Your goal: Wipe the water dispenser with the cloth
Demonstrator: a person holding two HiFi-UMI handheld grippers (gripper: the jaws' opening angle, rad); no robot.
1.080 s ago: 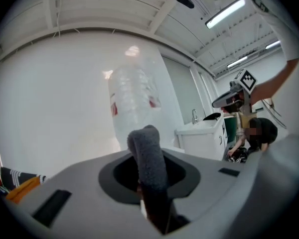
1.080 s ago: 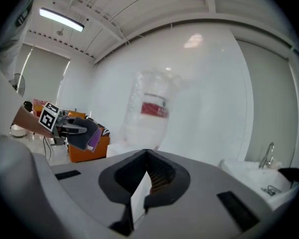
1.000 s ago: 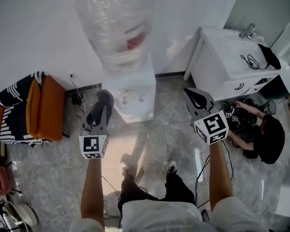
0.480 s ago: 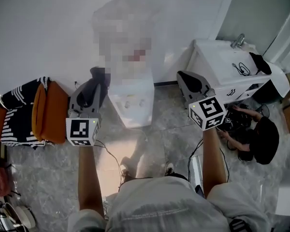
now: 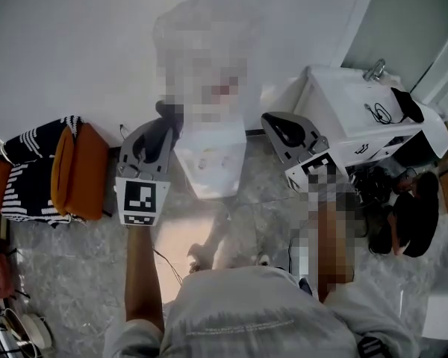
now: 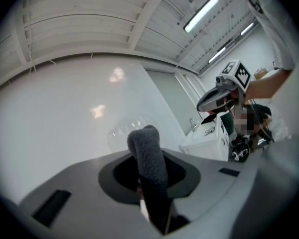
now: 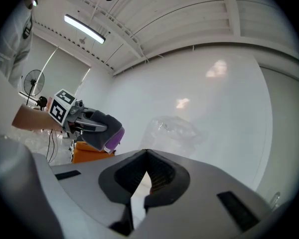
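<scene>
The white water dispenser (image 5: 209, 166) stands against the wall, and a mosaic patch covers its bottle. My left gripper (image 5: 158, 136) is shut on a dark grey cloth (image 5: 166, 113), whose free end sits by the dispenser's upper left corner. In the left gripper view the cloth (image 6: 148, 156) sticks up from the closed jaws of my left gripper (image 6: 157, 210), with the clear bottle (image 6: 127, 128) faint behind it. My right gripper (image 5: 272, 123) is just right of the dispenser. My right gripper (image 7: 146, 152) is shut with nothing in it, and the bottle (image 7: 175, 131) lies ahead of it.
An orange chair (image 5: 78, 170) with a striped black-and-white cloth (image 5: 26, 170) stands at the left. A white sink cabinet (image 5: 358, 118) is at the right. Beside it a person in dark clothes (image 5: 411, 218) crouches on the grey tiled floor (image 5: 82, 274), near cables.
Both grippers have risen and closed in on the dispenser. The cloth went from beside the lower body to the upper left corner. The right gripper moved left.
</scene>
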